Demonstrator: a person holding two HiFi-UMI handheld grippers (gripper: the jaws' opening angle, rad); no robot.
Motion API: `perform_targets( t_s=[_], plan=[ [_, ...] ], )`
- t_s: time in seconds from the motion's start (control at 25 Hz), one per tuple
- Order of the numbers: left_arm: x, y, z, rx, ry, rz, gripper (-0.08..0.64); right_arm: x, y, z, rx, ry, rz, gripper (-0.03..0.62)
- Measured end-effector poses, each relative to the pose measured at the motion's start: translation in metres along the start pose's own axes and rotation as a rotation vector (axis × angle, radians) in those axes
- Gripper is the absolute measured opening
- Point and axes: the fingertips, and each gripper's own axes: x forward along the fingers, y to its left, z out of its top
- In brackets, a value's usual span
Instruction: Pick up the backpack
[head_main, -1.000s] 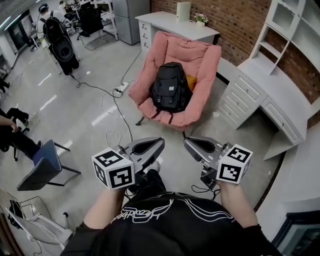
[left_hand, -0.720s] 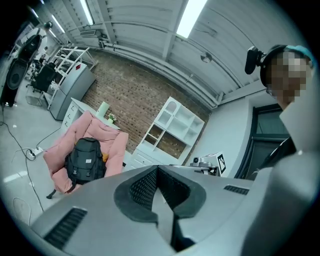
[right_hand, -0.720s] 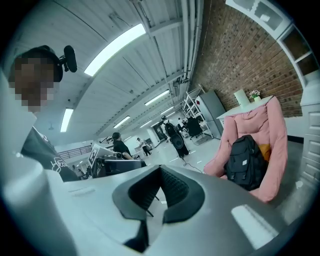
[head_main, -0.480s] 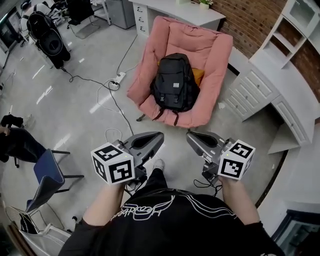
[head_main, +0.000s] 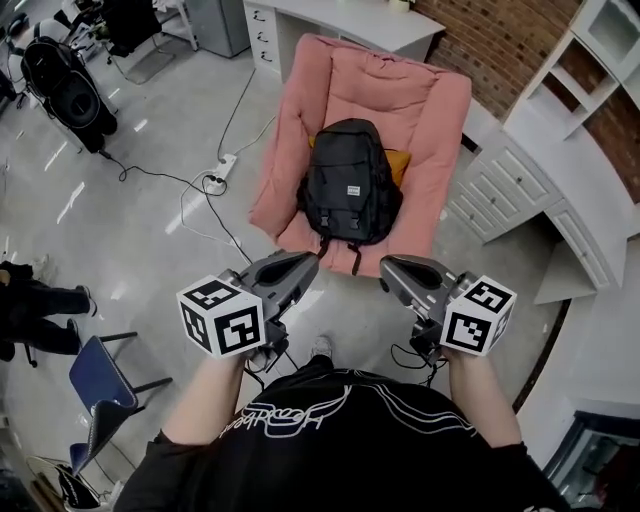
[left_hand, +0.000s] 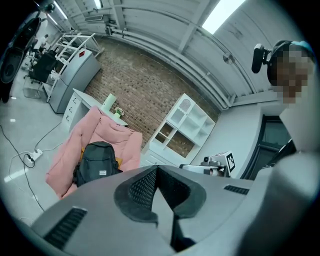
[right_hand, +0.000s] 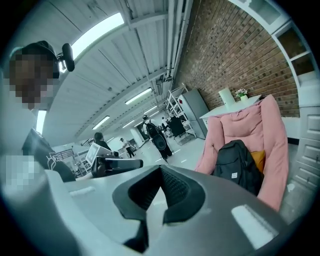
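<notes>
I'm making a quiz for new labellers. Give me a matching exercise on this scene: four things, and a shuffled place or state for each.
Things:
1. backpack
2. power strip
3. orange cushion
4. left claw

Places or states:
A. white, on the floor
B. shut, nothing in it
C. black, on the pink armchair
D. partly hidden by the backpack

Pairs: 1-C, 2-A, 3-D, 4-B

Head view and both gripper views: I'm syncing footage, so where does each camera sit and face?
Head view: on the person's head, looking steeply down at the black backpack on the pink chair; shows forearms, shirt, left hand-held gripper, right hand-held gripper.
Left gripper view: on the left hand-held gripper, facing along its shut jaws toward the chair; the right one shows.
Right gripper view: on the right hand-held gripper, facing along its shut jaws; the left one shows.
Shared: all show the backpack.
</notes>
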Motion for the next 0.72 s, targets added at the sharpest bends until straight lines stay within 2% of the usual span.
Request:
perform_targets(
  t_s=[0.32, 0.72],
  plan=[
    [0.021, 0.038, 0.019, 0.017, 0.015, 0.002, 0.003, 0.014, -0.031, 0.010, -0.019, -0.021, -0.055, 0.006],
    [0.067, 0.110, 0.034, -0.029, 0.058, 0.074, 0.024, 0.043, -0.114, 0.024, 0.008, -0.003, -0.119, 0.006]
  ],
)
